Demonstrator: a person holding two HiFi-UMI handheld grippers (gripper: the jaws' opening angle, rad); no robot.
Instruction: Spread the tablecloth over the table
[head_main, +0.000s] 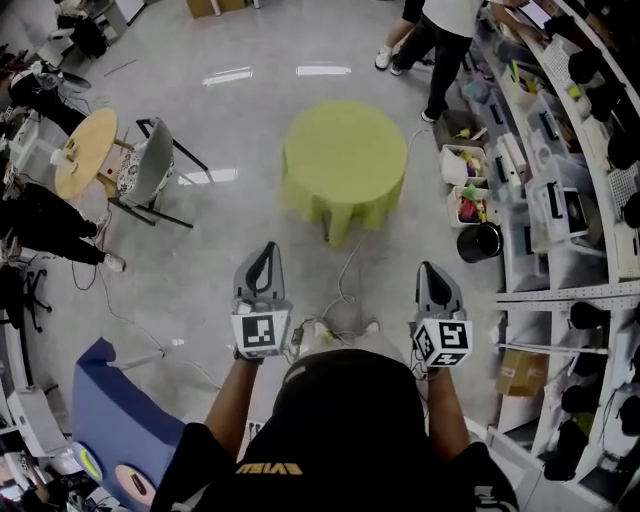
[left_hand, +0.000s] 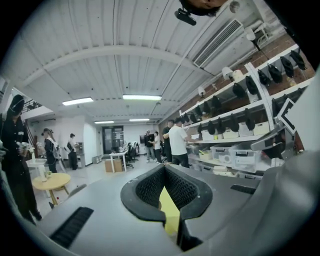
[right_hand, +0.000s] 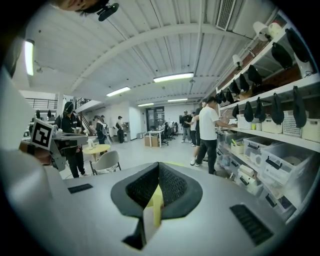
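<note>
The yellow tablecloth (head_main: 345, 165) is draped over the round table, well apart from the left gripper (head_main: 265, 255) and the right gripper (head_main: 432, 272), both clenched on nothing. If its lower front flap is snagged, the cloth could be dragged askew

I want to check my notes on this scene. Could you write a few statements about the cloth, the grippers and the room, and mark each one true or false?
1. The cloth is yellow-green and lies spread, with its edge hanging down. True.
2. The left gripper grips the cloth's edge. False: its fingers are shut and it is held near the person, well apart from the cloth.
3. In the head view a chair stands left of the cloth. True.
4. The right gripper has its fingers wide open. False: they are shut.
5. Nobody else is in the room. False: a person stands by the shelves.
</note>
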